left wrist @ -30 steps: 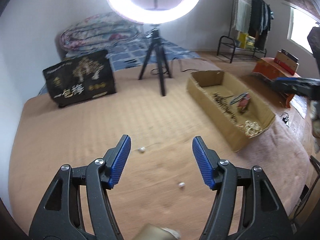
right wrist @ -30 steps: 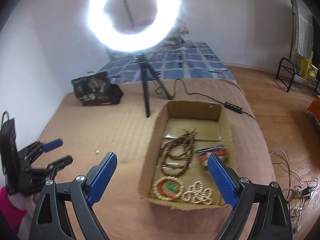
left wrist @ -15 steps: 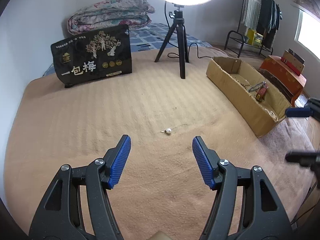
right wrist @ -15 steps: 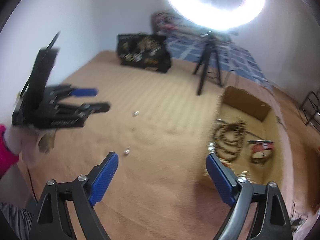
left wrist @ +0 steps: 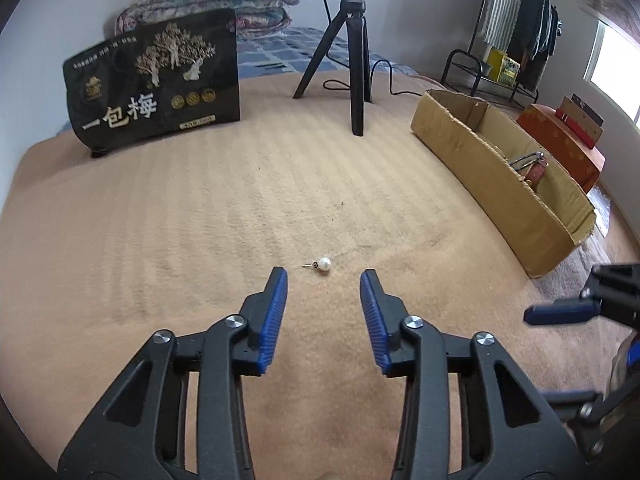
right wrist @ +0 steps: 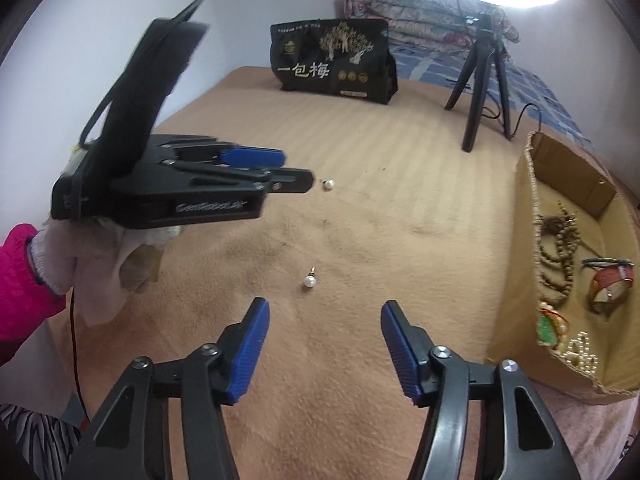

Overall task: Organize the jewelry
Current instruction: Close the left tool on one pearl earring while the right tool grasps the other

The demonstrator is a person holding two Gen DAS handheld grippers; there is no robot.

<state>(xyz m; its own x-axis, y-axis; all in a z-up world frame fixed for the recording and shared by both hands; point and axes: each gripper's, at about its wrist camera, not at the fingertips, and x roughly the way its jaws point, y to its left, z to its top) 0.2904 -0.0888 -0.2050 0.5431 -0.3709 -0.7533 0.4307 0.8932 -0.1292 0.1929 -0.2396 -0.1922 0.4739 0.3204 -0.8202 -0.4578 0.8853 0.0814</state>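
Note:
Two pearl stud earrings lie on the tan blanket. The far earring rests just ahead of my left gripper, whose jaws are closing with nothing between them. The near earring lies a little ahead of my right gripper, whose jaws are also closing on nothing. Only one blue fingertip of the right gripper shows at the edge of the left wrist view. A cardboard box at the right holds bead necklaces, a red-strapped watch and a jade pendant.
A black printed bag stands at the back of the blanket. The ring light's tripod stands beside the box. Folded quilts lie behind. A white-gloved hand with a pink sleeve holds the left gripper. An orange case sits beyond the box.
Both grippers came down toward the blanket and their jaws narrowed. The right view swung from the box to the near pearl. The far pearl now sits close to the left tips.

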